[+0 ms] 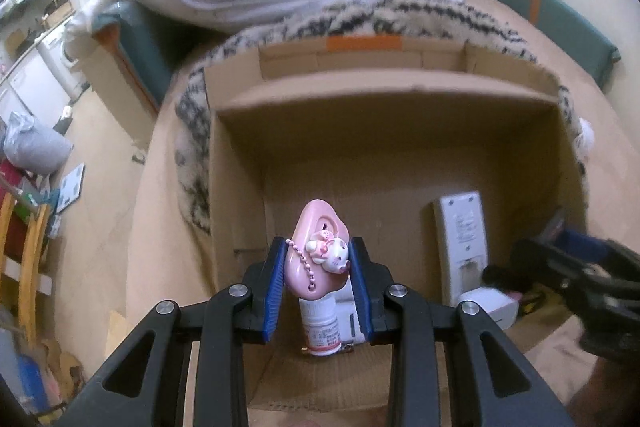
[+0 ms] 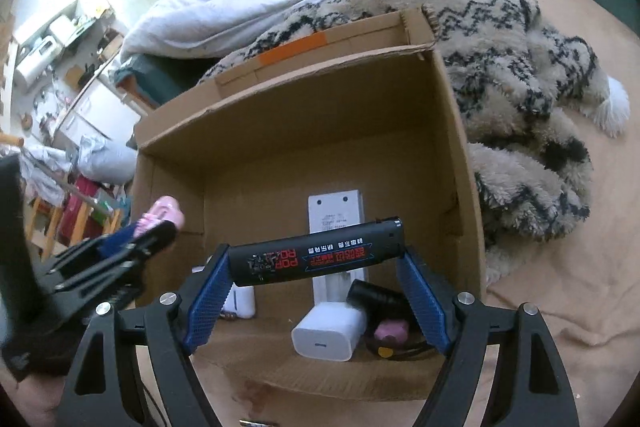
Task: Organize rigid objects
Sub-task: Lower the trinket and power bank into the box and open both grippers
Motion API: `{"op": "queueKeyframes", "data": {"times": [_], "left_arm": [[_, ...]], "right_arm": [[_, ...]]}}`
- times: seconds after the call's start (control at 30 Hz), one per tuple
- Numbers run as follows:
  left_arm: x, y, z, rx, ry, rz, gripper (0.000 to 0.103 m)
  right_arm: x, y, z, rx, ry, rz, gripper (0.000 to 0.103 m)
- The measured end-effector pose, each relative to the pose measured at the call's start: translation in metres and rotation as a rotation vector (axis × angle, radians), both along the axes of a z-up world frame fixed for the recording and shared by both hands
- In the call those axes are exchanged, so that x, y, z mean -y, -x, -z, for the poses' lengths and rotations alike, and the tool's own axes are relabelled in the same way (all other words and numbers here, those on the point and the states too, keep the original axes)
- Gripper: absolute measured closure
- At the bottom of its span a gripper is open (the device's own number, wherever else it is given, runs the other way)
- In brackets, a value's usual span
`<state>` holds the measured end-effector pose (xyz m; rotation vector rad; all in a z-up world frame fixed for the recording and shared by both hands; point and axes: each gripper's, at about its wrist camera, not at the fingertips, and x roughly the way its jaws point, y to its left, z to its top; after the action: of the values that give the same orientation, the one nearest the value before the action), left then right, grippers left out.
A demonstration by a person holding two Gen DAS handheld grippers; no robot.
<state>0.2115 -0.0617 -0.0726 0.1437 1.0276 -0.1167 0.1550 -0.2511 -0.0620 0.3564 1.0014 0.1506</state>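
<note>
We are holding both tools over the open cardboard box (image 2: 304, 131), its plain walls standing clear around bare floor at centre frame. Our left gripper (image 1: 318, 267) is pinching a glossy pink charm case (image 1: 316, 259). Our right gripper (image 2: 316, 263), spread wide, is clamping a smooth black lighter (image 2: 316, 255) endwise. A white remote (image 2: 336, 223) is lying flat below.

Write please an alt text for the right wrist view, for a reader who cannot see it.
The right gripper holds a black lighter crosswise by its ends above an open cardboard box. In the box lie a white remote, a white charger and a small bottle. At the left, the left gripper carries a pink object.
</note>
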Motion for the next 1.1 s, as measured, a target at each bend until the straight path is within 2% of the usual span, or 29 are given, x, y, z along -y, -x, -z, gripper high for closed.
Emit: {"op": "queueKeyframes", "data": {"times": [0.2,0.43,0.73,0.77,0.8,0.83,0.87,0.97,1.1], "left_arm": [[0.005,-0.001,0.013,-0.014,-0.007,0.019,0.075],[0.010,0.002,0.021,-0.035,-0.023,0.031,0.075],[0.007,0.007,0.021,-0.043,-0.034,0.024,0.072],[0.007,0.007,0.019,-0.040,-0.031,0.024,0.067],[0.006,0.008,0.018,-0.036,-0.029,0.025,0.062],[0.007,0.009,0.016,-0.030,-0.027,0.027,0.050],[0.007,0.010,0.014,-0.024,-0.025,0.029,0.041],[0.007,0.014,0.009,-0.004,-0.026,0.034,0.032],[0.010,0.019,0.008,0.031,-0.082,0.043,0.031]], "right_arm": [[-0.002,-0.005,0.012,-0.044,0.013,0.008,0.016],[-0.006,-0.005,0.011,-0.033,0.050,0.001,0.016],[-0.005,-0.006,0.005,-0.023,-0.025,-0.014,0.016],[-0.004,-0.005,0.003,-0.011,-0.025,-0.014,0.015],[-0.004,-0.003,0.001,0.001,-0.023,-0.011,0.010],[-0.003,-0.002,-0.001,0.012,-0.025,-0.008,0.004],[-0.002,-0.001,-0.003,0.020,-0.030,-0.005,0.003],[-0.002,0.000,-0.004,0.022,-0.031,0.003,0.002],[-0.001,0.002,-0.004,0.020,-0.032,0.009,0.002]]}}
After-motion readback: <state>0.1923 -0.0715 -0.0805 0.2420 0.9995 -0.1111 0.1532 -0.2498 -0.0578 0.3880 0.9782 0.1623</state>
